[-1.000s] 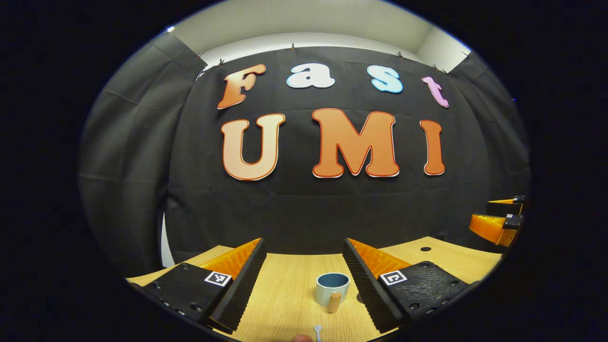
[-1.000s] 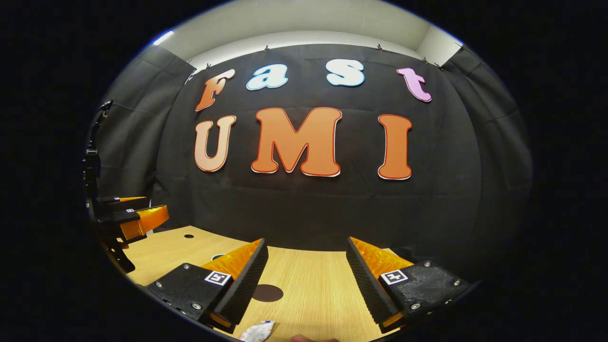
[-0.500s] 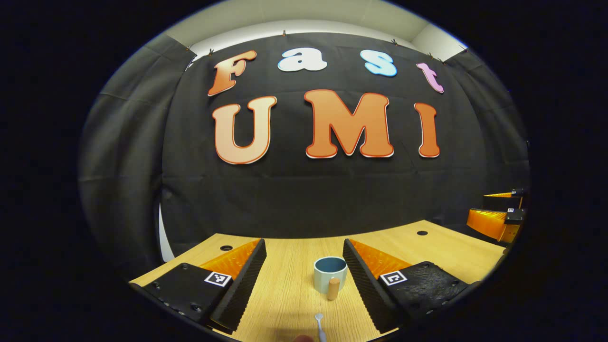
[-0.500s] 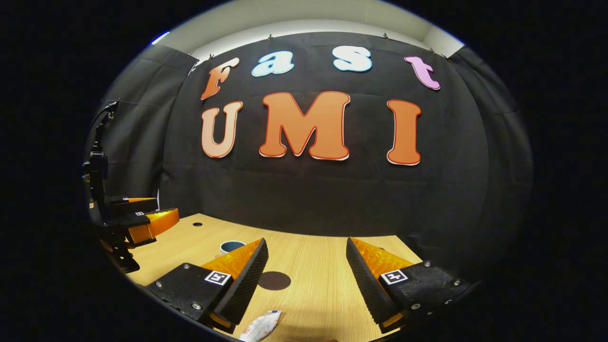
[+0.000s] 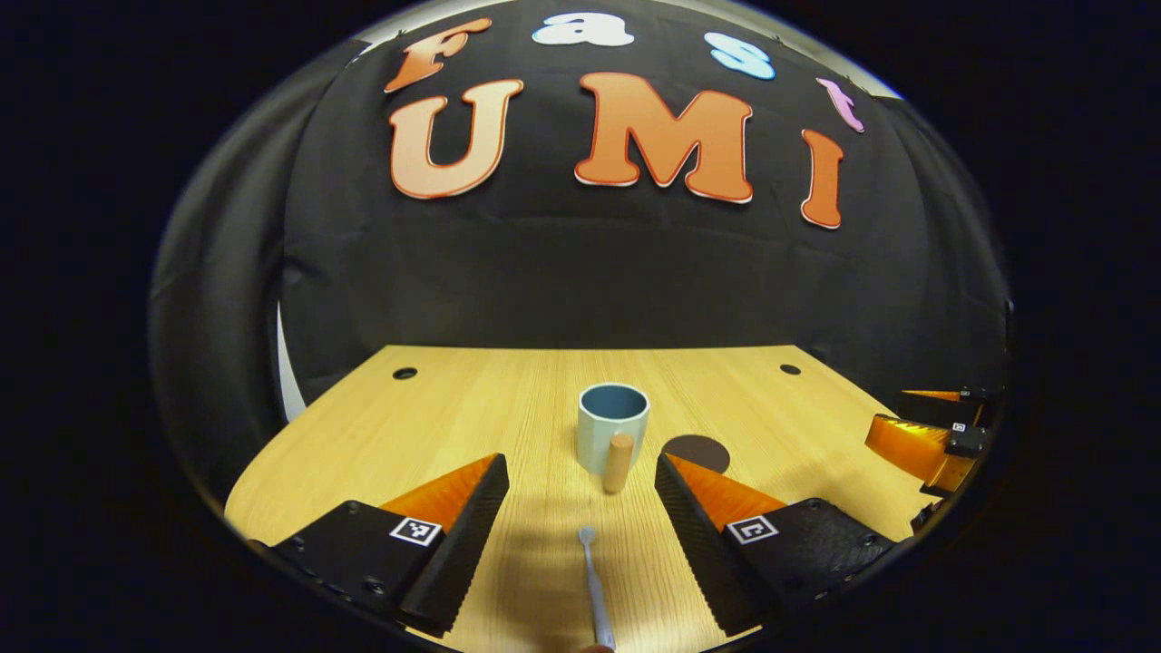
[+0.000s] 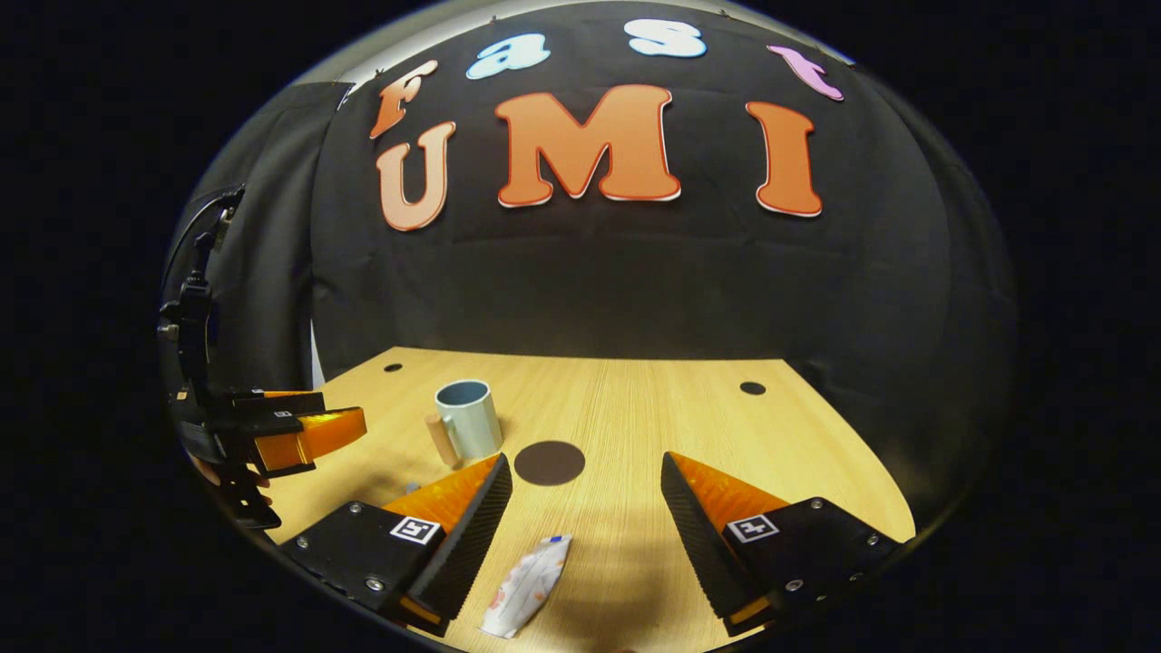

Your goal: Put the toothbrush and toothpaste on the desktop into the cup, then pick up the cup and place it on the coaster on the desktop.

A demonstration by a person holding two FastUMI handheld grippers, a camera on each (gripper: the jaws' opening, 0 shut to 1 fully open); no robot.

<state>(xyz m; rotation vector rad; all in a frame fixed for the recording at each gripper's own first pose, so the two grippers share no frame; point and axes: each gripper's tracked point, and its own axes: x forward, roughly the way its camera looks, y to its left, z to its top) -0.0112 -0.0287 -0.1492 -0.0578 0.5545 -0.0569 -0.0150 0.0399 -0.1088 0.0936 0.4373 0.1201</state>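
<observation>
Both claws hover above the wooden counter [image 5: 435,417], each released with its jaws spread wide and nothing between them.

Left gripper view: the left claw [image 5: 580,508] looks down along the counter. The toothbrush [image 5: 594,589] lies flat on the wood between its fingers, head pointing to the far side, handle running off the near edge of the view. It touches neither finger. Beyond the toothbrush head stands the cup [image 5: 612,435], upright, pale outside and blue inside, its wooden handle turned toward the near side. Just right of the cup lies the coaster [image 5: 698,449], a dark round disc, flat, near the cup; its near edge is hidden behind the right finger. The right claw [image 5: 925,431] shows at the far right edge, above the counter's right side, well apart from the cup.

Right gripper view: the right claw [image 6: 585,508] is over the near right part of the counter [image 6: 726,426]. The toothpaste [image 6: 528,585], a white tube with coloured print, lies flat on the wood between the fingers, closer to the left finger, tilted with its cap end toward the far right. No contact with either finger. The coaster [image 6: 550,462] lies past the fingertips, and the cup [image 6: 467,417] stands just left and far of it, handle to the left. The left claw [image 6: 299,426] shows at the left edge, held above the counter.

Two small dark holes sit near the counter's far corners [image 6: 752,387].
</observation>
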